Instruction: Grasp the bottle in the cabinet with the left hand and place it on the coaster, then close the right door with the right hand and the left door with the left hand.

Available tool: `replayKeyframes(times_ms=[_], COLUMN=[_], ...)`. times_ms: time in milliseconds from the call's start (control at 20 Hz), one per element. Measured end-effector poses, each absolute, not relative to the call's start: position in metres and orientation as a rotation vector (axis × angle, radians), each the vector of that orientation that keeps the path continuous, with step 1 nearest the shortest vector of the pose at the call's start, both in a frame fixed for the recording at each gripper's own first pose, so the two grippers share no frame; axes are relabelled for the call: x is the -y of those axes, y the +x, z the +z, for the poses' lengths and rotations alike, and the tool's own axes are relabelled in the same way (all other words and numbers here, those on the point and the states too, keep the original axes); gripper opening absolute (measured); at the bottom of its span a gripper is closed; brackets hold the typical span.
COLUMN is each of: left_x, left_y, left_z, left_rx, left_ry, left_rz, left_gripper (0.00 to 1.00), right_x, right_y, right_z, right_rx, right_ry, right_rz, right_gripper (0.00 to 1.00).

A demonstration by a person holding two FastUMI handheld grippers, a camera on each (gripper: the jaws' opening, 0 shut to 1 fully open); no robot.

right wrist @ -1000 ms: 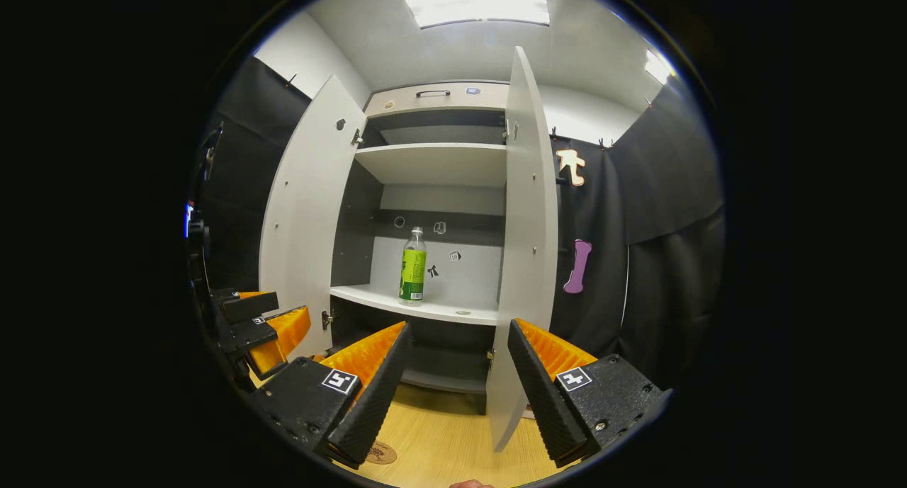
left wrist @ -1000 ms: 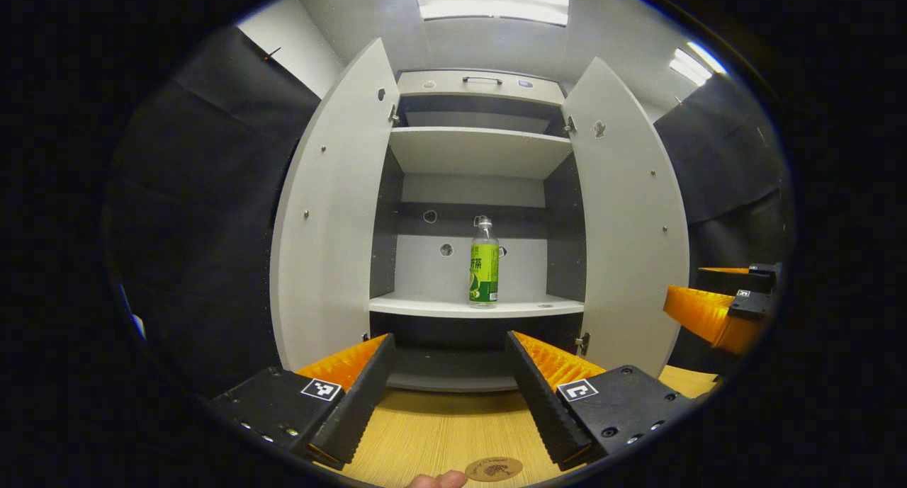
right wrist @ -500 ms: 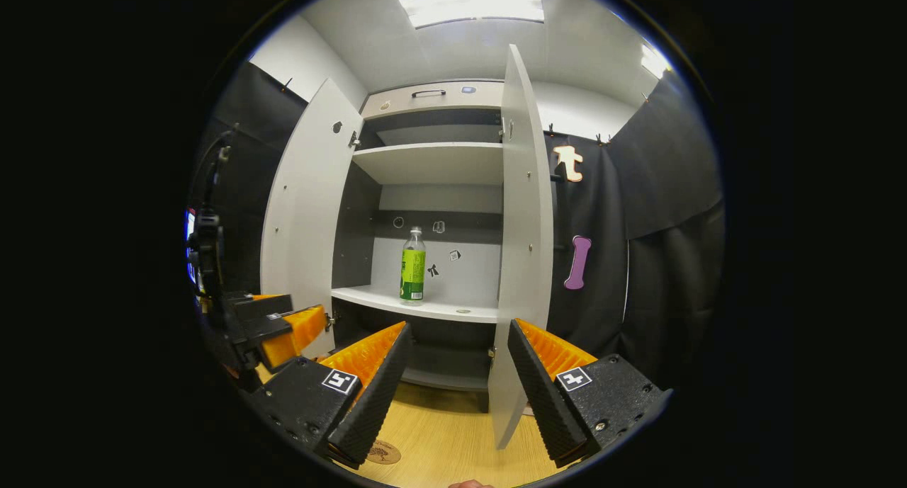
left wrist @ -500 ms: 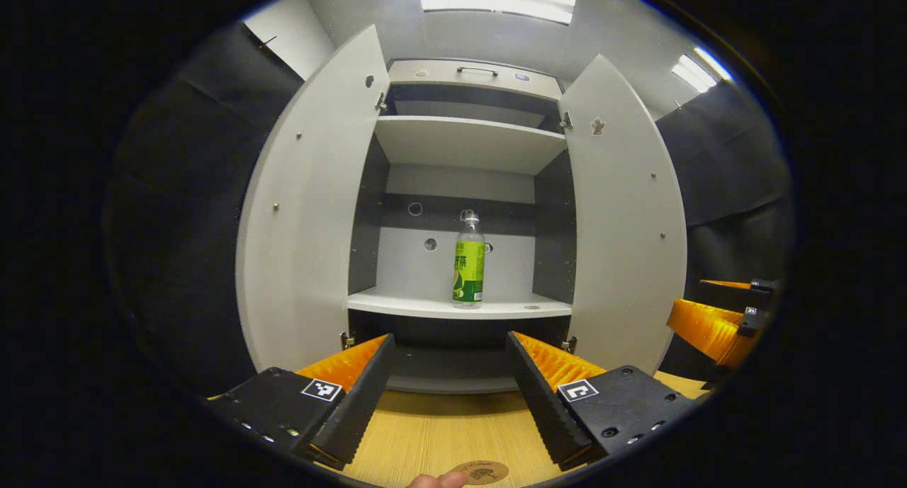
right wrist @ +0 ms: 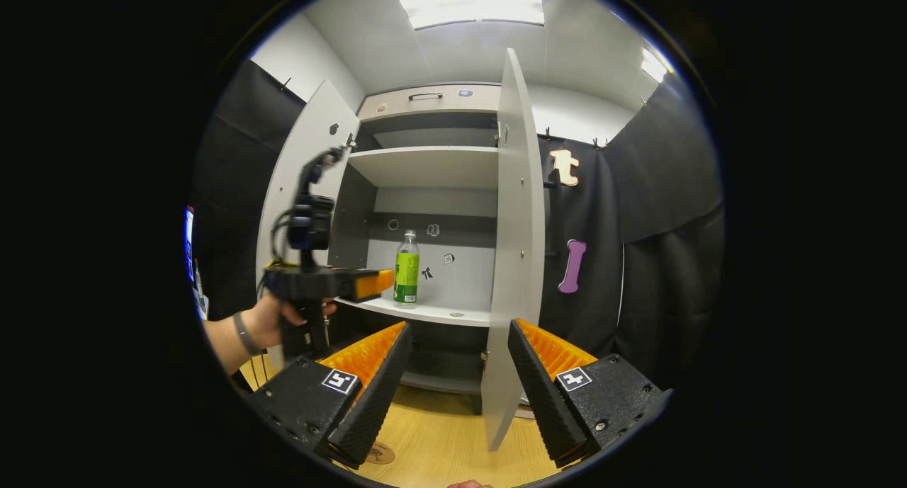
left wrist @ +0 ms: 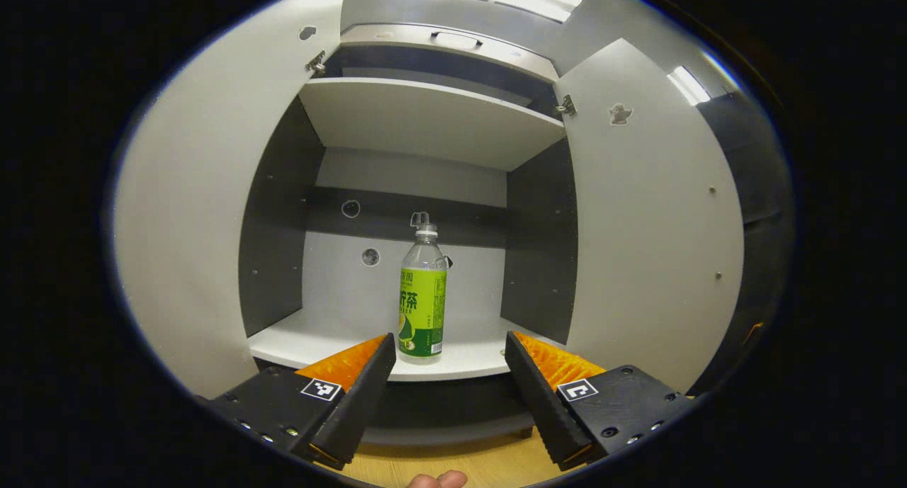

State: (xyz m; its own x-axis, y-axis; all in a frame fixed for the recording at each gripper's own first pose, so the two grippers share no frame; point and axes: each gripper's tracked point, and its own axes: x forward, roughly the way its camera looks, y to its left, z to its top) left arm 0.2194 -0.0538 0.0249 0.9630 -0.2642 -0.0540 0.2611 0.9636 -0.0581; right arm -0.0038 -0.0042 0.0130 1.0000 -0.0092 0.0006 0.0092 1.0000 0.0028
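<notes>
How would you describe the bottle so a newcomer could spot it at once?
Find the tall grey cabinet with both doors open. On its lower white shelf one bottle stands upright: clear plastic, pale cap, bright green label, the sole colourful thing inside.

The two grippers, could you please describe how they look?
Each of the tongs has two wedge-shaped fingers with ribbed inner faces, on black blocks bearing small square black-and-white markers: left gripper, right gripper. In the right gripper view, the hand holding the left unit wears a dark wristband.
</notes>
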Motion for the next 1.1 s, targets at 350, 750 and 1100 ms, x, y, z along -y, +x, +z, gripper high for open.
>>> replayKeyframes(times_ms=[350,750,1100], left_x=[0.044,0.057,0.05], left_y=[0.308,0.369,0.369], left_z=[0.017,0.015,0.02], left_rx=[-0.097,-0.127,-0.127], left_ry=[-0.061,-0.048,-0.076], left_rz=[-0.214,-0.215,-0.185], left_gripper=[0.95,0.94,0.74], right_x=[0.007,0.027,0.032], right_y=[-0.007,0.003,0.008], right_z=[0.019,0.015,0.013], right_rx=[-0.003,-0.02,-0.03], right_ry=[0.005,0.0,0.007], right_rz=[-0.028,-0.105,-0.12], right_gripper=[0.84,0.84,0.84])
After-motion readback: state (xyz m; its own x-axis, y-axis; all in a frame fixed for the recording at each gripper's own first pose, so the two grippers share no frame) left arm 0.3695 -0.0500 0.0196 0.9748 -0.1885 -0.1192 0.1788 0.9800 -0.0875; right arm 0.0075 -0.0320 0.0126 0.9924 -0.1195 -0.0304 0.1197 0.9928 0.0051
